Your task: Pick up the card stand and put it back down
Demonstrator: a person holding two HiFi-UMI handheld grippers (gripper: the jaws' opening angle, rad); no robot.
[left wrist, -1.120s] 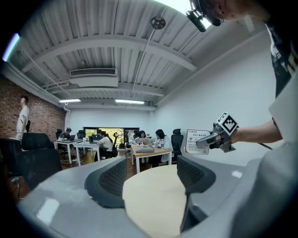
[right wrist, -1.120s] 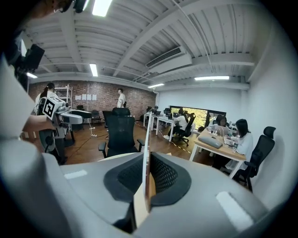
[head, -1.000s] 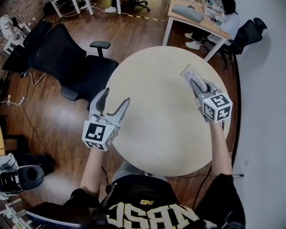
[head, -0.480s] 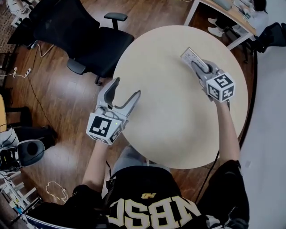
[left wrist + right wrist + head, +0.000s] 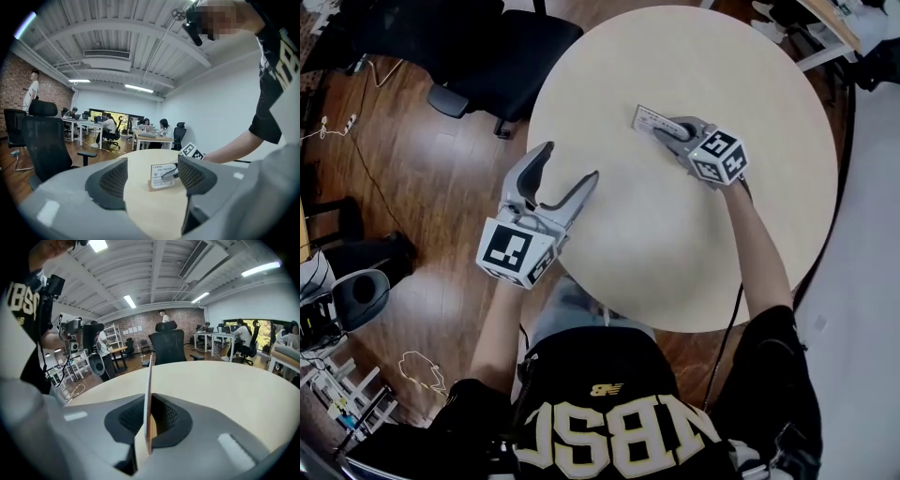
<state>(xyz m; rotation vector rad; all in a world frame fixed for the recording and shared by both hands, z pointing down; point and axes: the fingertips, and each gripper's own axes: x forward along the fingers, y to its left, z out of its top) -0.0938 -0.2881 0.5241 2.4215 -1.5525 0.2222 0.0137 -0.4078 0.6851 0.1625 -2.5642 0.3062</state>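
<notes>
The card stand (image 5: 649, 120) is a white printed card in a small wooden base. It is over the middle of the round beige table (image 5: 675, 244), and my right gripper (image 5: 667, 132) is shut on it. In the right gripper view the card (image 5: 149, 394) stands edge-on, pinched between the dark pads. From the left gripper view the card stand (image 5: 162, 176) faces me with its base at or just above the tabletop; I cannot tell which. My left gripper (image 5: 569, 167) hangs open at the table's left edge with nothing in it.
A black office chair (image 5: 478, 37) stands on the wooden floor beyond the table's left side. A headset (image 5: 358, 298) lies on the floor at the far left. Desks with seated people (image 5: 110, 129) fill the far room.
My right gripper has carried the card stand leftward, from the table's right part to its middle. The left gripper has stayed open at the left edge.
</notes>
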